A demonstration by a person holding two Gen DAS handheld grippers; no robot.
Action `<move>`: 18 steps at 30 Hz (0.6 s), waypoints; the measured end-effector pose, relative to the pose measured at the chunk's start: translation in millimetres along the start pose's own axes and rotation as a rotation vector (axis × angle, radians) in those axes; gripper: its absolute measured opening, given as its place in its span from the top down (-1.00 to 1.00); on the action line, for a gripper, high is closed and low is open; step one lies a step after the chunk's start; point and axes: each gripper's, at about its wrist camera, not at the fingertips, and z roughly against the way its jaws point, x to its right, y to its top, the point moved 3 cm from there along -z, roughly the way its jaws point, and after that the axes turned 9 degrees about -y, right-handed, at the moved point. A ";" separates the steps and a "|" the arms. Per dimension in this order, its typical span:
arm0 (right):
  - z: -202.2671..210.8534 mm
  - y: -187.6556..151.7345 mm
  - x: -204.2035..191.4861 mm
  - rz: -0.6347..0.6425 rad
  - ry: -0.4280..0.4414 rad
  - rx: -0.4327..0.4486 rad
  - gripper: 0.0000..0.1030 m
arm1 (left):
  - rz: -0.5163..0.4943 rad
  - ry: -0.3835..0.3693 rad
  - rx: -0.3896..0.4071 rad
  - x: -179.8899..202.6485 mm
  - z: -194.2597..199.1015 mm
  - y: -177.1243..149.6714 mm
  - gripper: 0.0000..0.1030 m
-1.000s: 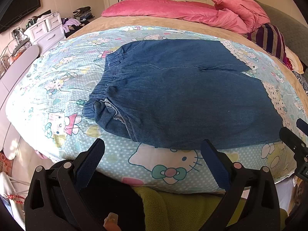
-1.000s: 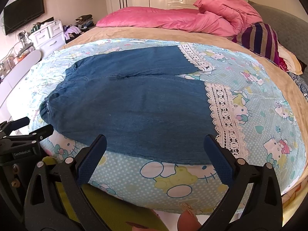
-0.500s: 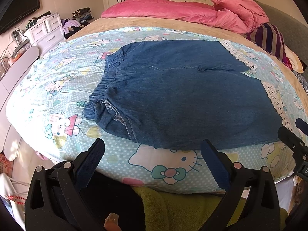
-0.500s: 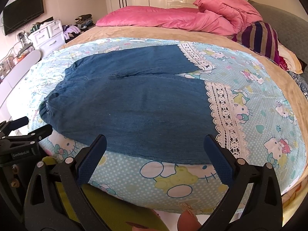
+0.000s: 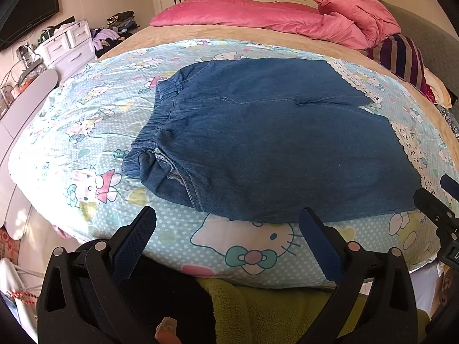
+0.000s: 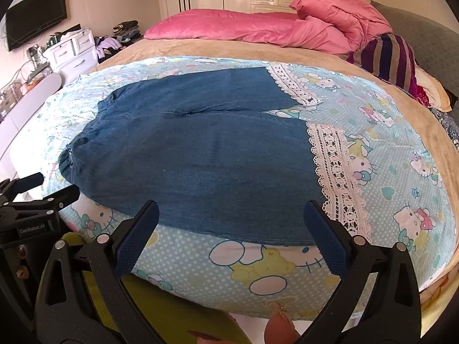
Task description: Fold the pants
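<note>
Denim pants (image 5: 275, 143) were laid flat on the cartoon-print quilt (image 5: 86, 132) of the bed, waistband to the left, lace cuffs (image 6: 335, 172) to the right. The left claw (image 5: 226, 240) was held spread and empty near the quilt's front edge. The right claw (image 6: 229, 235) was likewise held spread, empty, and pointed over the near leg.

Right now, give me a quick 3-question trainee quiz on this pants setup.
1. True or false: the left claw is shut on the denim pants.
2. Which trim edges the leg hems? A) lace B) fringe C) zipper
3. Fill in: the pants lie on a cartoon-cat ____.

Key: 1 false, both claws, right claw too, are open and short of the fabric; 2 A; 3 sheet.
</note>
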 end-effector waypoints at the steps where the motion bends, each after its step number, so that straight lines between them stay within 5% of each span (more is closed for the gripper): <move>1: -0.1 0.1 0.0 0.000 0.000 0.000 -0.84 | 0.000 0.000 0.000 0.0 0.0 -0.1 -0.92; 18: -4.6 9.2 -6.2 0.026 0.022 0.010 -0.84 | 0.018 0.001 -0.018 -7.9 -11.7 6.3 -0.92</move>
